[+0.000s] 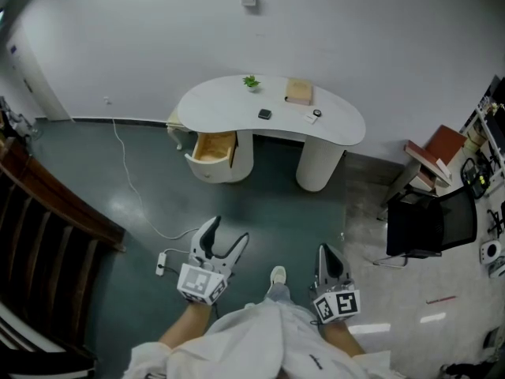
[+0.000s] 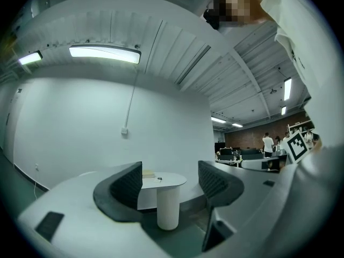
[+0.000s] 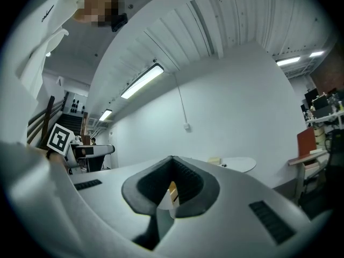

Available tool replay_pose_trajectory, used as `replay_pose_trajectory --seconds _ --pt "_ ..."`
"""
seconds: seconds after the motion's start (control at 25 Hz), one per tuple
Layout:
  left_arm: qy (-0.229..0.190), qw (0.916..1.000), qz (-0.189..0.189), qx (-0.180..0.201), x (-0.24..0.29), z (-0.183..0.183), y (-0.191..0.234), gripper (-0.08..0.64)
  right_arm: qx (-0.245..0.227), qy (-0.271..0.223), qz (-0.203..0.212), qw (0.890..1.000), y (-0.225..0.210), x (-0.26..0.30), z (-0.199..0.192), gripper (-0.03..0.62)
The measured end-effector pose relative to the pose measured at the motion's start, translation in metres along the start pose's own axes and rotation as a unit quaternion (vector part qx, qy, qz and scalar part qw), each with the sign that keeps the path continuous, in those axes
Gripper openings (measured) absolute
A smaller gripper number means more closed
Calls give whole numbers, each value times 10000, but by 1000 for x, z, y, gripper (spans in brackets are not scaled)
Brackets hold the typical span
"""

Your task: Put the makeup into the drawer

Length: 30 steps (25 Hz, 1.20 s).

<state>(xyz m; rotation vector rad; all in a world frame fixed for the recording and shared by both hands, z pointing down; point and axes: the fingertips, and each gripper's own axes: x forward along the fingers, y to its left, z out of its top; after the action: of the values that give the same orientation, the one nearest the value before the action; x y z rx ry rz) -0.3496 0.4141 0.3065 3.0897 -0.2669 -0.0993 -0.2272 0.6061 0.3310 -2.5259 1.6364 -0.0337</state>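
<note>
A white curved table [image 1: 339, 129] stands against the far wall. On it lie a small dark makeup case [image 1: 264, 114], a small white and black item [image 1: 314, 115], a tan box [image 1: 299, 91] and a little green plant [image 1: 251, 81]. Under its left end a drawer [image 1: 215, 148] with a wooden inside stands pulled out. Both grippers are held low, well short of the table. My left gripper [image 1: 227, 232] is open and empty; its view frames the table [image 2: 161, 179] between the jaws. My right gripper [image 1: 328, 251] is shut with nothing in it.
A black chair [image 1: 430, 223] and cluttered shelves [image 1: 489, 140] stand at the right. On the floor lies a white power strip [image 1: 161, 263], with its cable running to the wall. A dark wooden stair rail [image 1: 47, 204] fills the left. The person's shoe [image 1: 278, 275] shows between the grippers.
</note>
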Motion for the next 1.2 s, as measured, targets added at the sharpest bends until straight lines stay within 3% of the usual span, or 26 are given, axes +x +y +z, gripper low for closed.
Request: replay_pose_trajectory --seconds 0.16,0.4,0.8,1.2 --pt "0 10000 33 28 33 -1 12 318 -247 -10 124 9996 -10 27 3 17" --pt "5 10000 -2 44 94 -3 27 322 21 25 168 9999 -47 78 3 17" --pt "-28 9999 128 91 184 5 46 322 57 -42 338 9994 -111 151 19 17" --pt "-3 9996 265 73 232 3 41 322 173 -24 654 9977 -145 186 21 17"
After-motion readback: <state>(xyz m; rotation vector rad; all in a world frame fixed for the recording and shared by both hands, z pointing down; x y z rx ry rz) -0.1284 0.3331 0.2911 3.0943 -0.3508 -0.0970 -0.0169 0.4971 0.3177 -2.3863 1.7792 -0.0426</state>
